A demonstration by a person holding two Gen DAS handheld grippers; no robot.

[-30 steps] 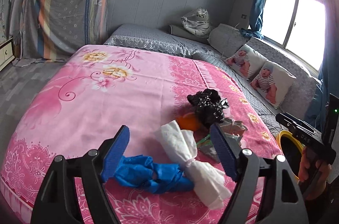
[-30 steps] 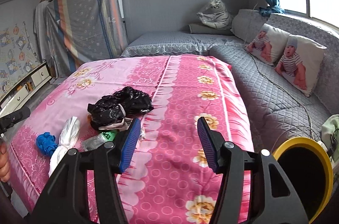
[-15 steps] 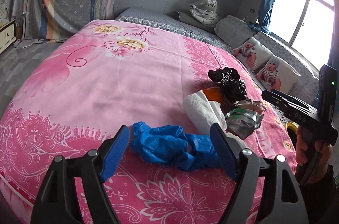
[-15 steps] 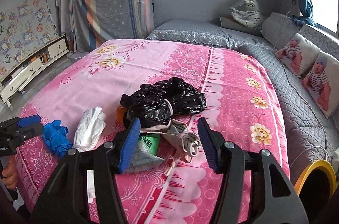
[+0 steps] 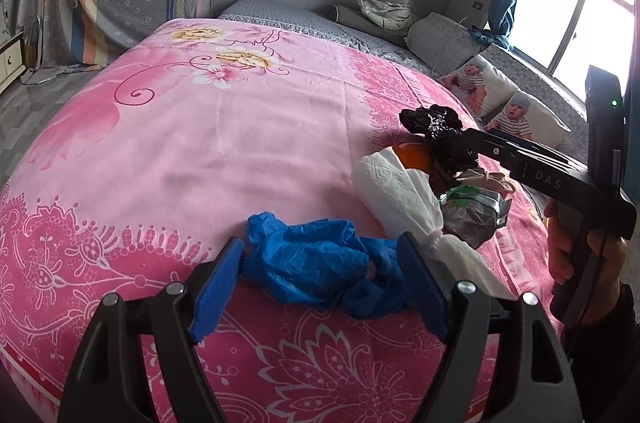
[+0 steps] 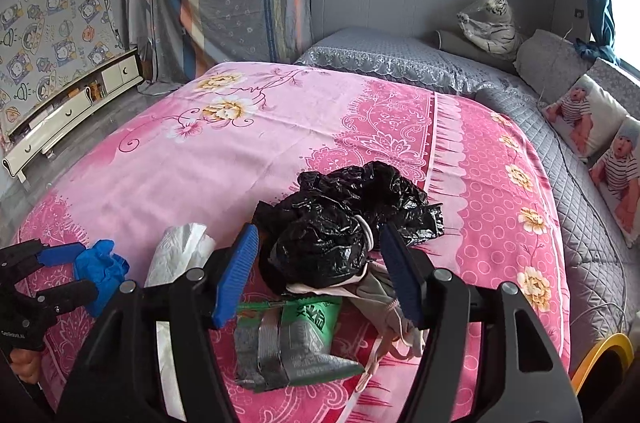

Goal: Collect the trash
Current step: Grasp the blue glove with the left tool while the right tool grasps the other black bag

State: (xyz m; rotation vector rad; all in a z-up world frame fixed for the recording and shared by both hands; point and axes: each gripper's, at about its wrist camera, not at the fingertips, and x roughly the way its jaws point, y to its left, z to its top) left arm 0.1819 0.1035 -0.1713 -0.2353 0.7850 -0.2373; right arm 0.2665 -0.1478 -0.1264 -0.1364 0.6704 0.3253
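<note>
A pile of trash lies near the front edge of a bed covered by a pink flowered sheet (image 5: 200, 151). The left gripper (image 5: 320, 275) has its two blue-padded fingers spread apart on either side of a crumpled blue glove (image 5: 320, 271). The glove lies directly between the fingers, its long axis running across the gap from one pad to the other, and the pads look close to its ends without squeezing it. The left gripper is clearly the nearer one to the glove.

Just right of the glove is a twisted white paper towel (image 5: 400, 199), soft and embossed, angled away toward a shiny foil snack wrapper (image 5: 472, 219).

The right gripper (image 6: 320, 271) also has its fingers apart, framing a glossy, wrinkled black plastic bag (image 6: 340, 223). Below it lie the foil wrapper with green print and a pale face mask (image 6: 384, 299) with loops. The rim of a yellow bin (image 6: 600, 355) shows at the lower right.
</note>
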